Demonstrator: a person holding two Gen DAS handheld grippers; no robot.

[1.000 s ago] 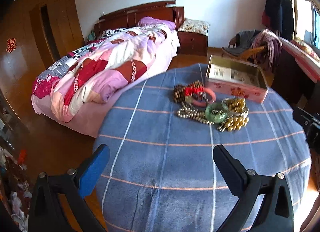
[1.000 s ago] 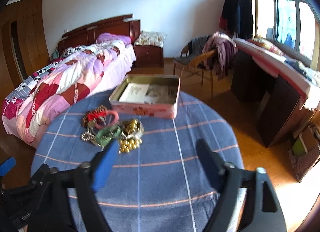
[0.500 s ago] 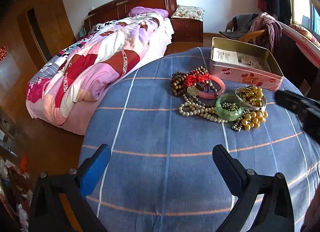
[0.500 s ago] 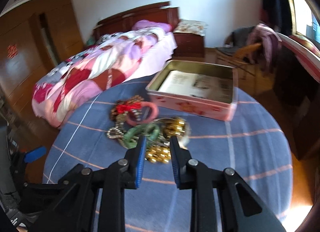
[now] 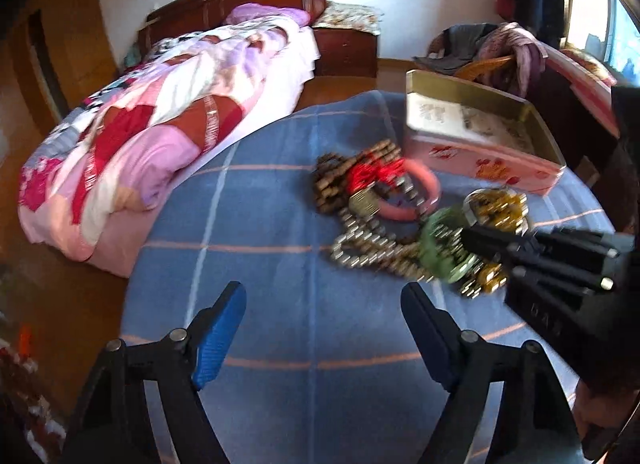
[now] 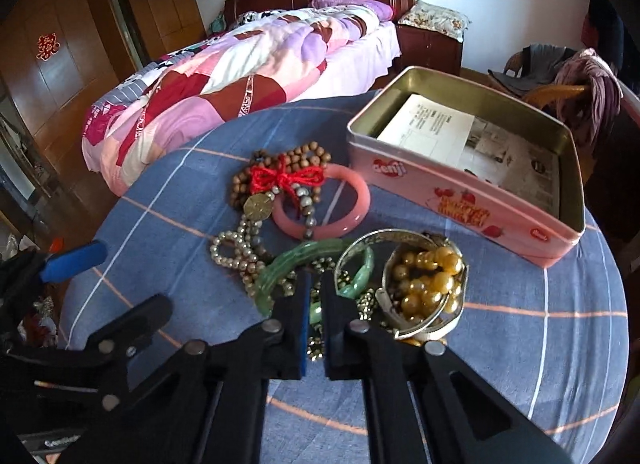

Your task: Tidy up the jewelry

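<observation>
We hold two tools over a round counter (image 6: 520, 344) covered in a blue cloth with pale and orange lines. The left tool (image 5: 320, 328) hangs above bare cloth at the near edge, its blue-padded fingers spread wide with nothing between them. The right tool (image 6: 314, 284) reaches into the heap of jewelry; its fingers stand nearly together, a narrow gap between them, astride the near rim of the green bangle (image 6: 280, 272). Whether they already press on the bangle we cannot tell.

The jewelry lies in one tangled pile at the middle of the counter. A pink bangle (image 6: 356, 204) sits at the far side, crossed by a red knotted cord (image 6: 286, 178) and partly overlying the brown wooden beads (image 6: 280, 162). A strand of pale metallic beads (image 6: 236, 248) loops on the left side of the pile, touching the green bangle. Just to the right, a silver-coloured cuff (image 6: 424, 328) encloses amber-yellow beads (image 6: 432, 276).

Beyond the pile stands an open pink tin (image 6: 460, 200), lidless, with printed paper (image 6: 432, 128) lying flat inside. A bed (image 6: 248, 76) with a patchwork quilt lies behind the counter.
</observation>
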